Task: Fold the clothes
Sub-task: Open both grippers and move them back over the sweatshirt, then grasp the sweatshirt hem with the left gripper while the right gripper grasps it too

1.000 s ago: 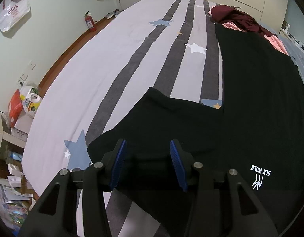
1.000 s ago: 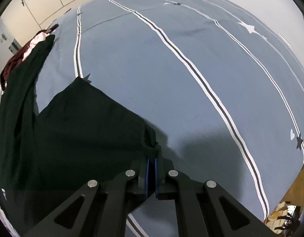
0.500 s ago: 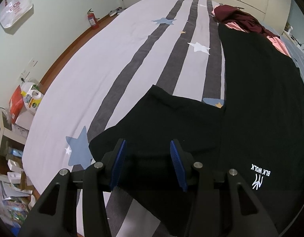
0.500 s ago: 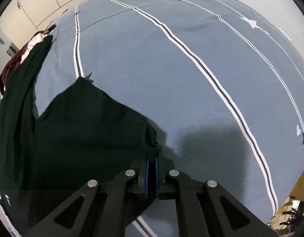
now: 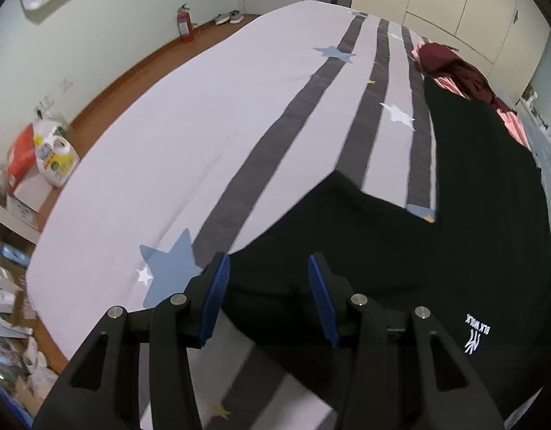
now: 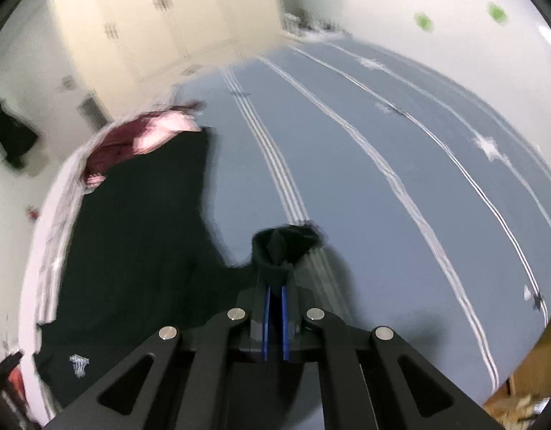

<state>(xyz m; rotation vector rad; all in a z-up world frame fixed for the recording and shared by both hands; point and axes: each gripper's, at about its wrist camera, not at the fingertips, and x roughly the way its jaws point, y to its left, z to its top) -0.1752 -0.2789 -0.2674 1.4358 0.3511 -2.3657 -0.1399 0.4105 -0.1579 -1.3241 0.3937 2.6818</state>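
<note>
A black T-shirt (image 5: 490, 215) lies spread on a star-patterned bedspread (image 5: 203, 136). The right gripper (image 6: 274, 288) pinches a bunched sleeve edge; the left gripper (image 5: 266, 279) hovers spread over the other sleeve. Soft, limp fabric looks best gripped at hems.

Even indoor light, no glare. Left view mostly sharp, slight smear on the bed (image 5: 203, 150) stripes. Right view heavily motion-blurred: cupboards (image 6: 160, 28) and far clothes smeared. Strong fisheye bending, black corners. Black shirt (image 5: 472, 215) shows no detail.
</note>
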